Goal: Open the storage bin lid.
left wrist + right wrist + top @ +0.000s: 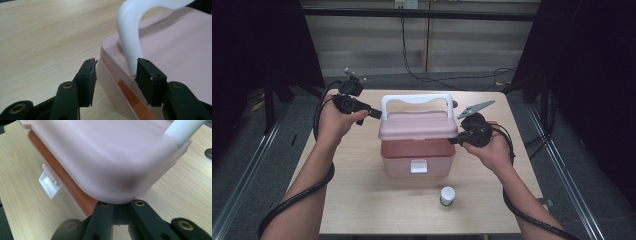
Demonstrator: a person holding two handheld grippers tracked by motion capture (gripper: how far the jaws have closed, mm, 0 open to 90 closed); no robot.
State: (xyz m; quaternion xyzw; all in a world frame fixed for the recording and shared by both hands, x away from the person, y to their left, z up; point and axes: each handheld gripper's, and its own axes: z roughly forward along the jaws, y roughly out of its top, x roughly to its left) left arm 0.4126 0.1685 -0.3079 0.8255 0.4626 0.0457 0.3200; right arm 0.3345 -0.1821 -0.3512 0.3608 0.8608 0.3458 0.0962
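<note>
High view first: your forearms come in nearest, then a small white-capped jar [447, 195] stands alone on the wooden table [357, 200], well short of both tools. Beyond it is the pink storage box [417, 159] with its white latch [418, 166] hanging loose and its lid [418, 125] raised off the front rim. Your right gripper [455, 140] is at the lid's right edge, and your left gripper [377, 114] is just off the lid's left end by the white handle [417, 100].

Left gripper view: jaws apart, nothing pinched. The lid corner and the handle's leg [130, 42] sit just ahead, between the pads [87, 80] but untouched.

Right gripper view: jaws drawn together under the lid's edge [117, 187], clamped on its rim as far as you can tell; the contact itself is hidden. The box's orange inside [62, 182] shows to the tool's left.

Step in hand, by my read: opening the box, with the lid held up on the right. Next, move the left tool onto the lid's left rim and close, then lift evenly so the lid doesn't twist.
</note>
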